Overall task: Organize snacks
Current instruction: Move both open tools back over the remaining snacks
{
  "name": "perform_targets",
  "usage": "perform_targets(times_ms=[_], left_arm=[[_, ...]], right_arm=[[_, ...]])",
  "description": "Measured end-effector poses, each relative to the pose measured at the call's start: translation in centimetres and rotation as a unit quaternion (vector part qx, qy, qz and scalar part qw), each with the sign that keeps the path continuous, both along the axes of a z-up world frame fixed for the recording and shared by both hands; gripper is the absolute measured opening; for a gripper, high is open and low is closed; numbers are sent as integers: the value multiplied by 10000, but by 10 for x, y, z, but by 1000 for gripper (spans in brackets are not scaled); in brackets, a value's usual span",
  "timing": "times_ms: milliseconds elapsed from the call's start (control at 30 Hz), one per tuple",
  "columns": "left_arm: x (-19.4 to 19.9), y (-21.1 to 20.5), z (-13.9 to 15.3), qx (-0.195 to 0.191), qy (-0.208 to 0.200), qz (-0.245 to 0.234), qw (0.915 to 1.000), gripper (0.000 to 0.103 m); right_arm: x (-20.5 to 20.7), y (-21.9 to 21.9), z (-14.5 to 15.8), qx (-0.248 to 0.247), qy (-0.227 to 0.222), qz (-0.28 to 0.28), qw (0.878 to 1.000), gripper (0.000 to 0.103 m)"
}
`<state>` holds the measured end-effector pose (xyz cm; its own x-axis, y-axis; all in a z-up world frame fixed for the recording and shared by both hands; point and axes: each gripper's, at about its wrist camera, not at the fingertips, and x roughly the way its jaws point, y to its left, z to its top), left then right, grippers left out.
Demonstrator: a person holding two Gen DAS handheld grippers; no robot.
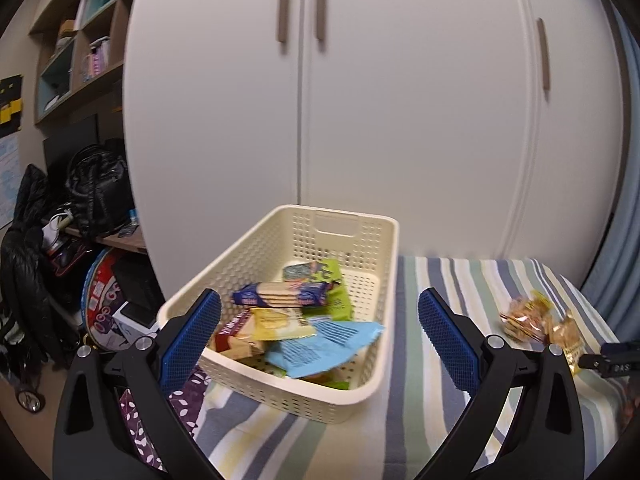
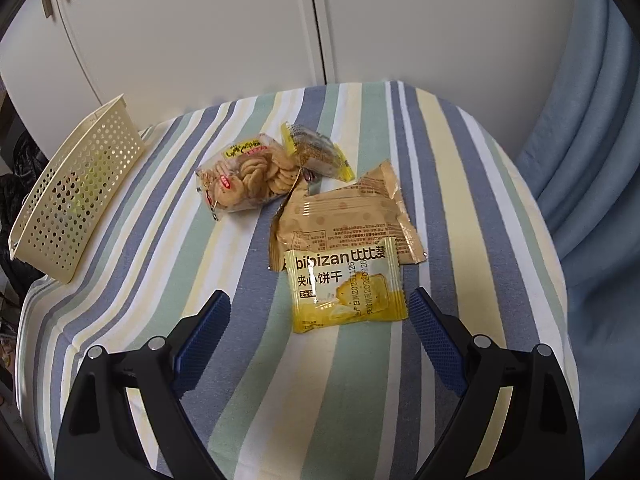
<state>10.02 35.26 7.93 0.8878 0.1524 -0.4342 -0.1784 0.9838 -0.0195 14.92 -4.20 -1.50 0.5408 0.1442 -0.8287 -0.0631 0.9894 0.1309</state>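
My right fingers (image 2: 320, 320) are hovering spread before the yellow biscuit packet (image 2: 346, 286); I'm aiming low for its edges, left fingers (image 1: 320, 334) spread over the basket (image 1: 390, 264).

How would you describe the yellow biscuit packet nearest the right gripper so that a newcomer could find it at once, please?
Start at the striped cloth, to the right of the cream perforated basket, where four loose snacks lie. The yellow packet is the one nearest the open right gripper, overlapping the tan wrapper. It alone is flat, bright yellow and printed "bibizan".
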Motion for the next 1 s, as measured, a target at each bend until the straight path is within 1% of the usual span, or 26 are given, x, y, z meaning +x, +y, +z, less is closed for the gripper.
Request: perform_targets(times_ms=[167, 300, 367, 500, 533, 567, 600, 667, 833, 933, 1000], left_arm=[[3, -18, 2, 62, 177, -334, 9993, 100], [3, -33, 7, 240, 240, -579, 9977, 100], [6, -43, 9, 287, 283, -752, 9963, 100], [16, -58, 11, 112, 446, -1204, 9917, 100], [19, -61, 11, 70, 490, -1297, 9903, 100], [23, -65, 10, 35, 536, -1394, 9888, 100], [26, -70, 10, 30, 569, -1466, 9875, 100], [33, -81, 8, 139, 638, -1553, 9857, 100], [49, -108, 0, 406, 807, -1815, 9792, 100], [59, -124, -5, 439, 943, -2022, 9738, 100], [70, -133, -10, 413, 1067, -2170, 9694, 100]], right_arm=[[13, 7, -6, -278, 259, 151, 9992, 90], [29, 9, -14, -440, 558, 271, 9971, 90], [33, 10, -19, -500, 640, 334, 9961, 90], [37, 14, -28, -598, 760, 512, 9940, 89], [38, 14, -30, -605, 788, 530, 9936, 85], [38, 14, -31, -623, 807, 519, 9934, 78], [39, 13, -33, -656, 822, 493, 9932, 75], [37, 11, -35, -681, 803, 459, 9934, 64], [31, 10, -36, -715, 661, 483, 9941, 59], [25, 9, -34, -720, 536, 486, 9948, 59], [20, 5, -29, -628, 429, 431, 9962, 59]])
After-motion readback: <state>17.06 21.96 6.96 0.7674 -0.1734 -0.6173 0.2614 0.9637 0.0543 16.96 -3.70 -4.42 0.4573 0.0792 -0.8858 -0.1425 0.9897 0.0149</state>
